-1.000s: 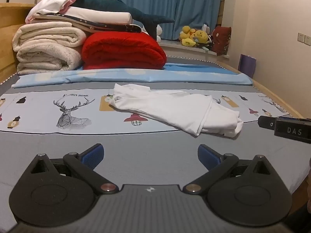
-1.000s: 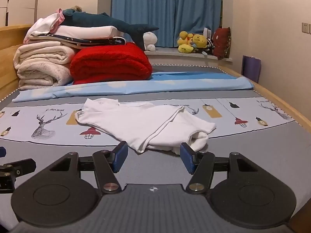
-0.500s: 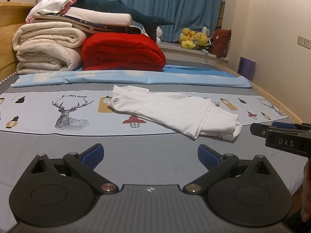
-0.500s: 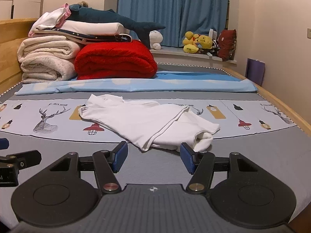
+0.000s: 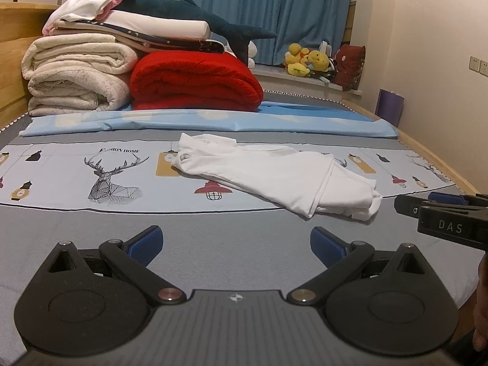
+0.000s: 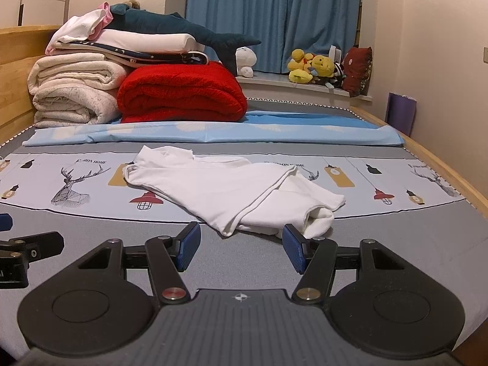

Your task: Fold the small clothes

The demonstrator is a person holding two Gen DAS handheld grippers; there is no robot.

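Blue curtains hang behind a bed in a grey cover. Along the far edge, from left: cream blankets, a red quilt, then plush toys on the sill. The white garment lies crumpled mid-bed, nothing blocking it. Left gripper gapes wide, empty, the garment well ahead to its right. Right gripper is open and empty too, the garment's near edge just beyond its fingertips.

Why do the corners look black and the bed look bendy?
Both wrist views use fisheye lenses: corners go dark, and the bed edge curves in the right view. Warm indoor light in the left view tints the white shirt slightly; everything looks sharp.
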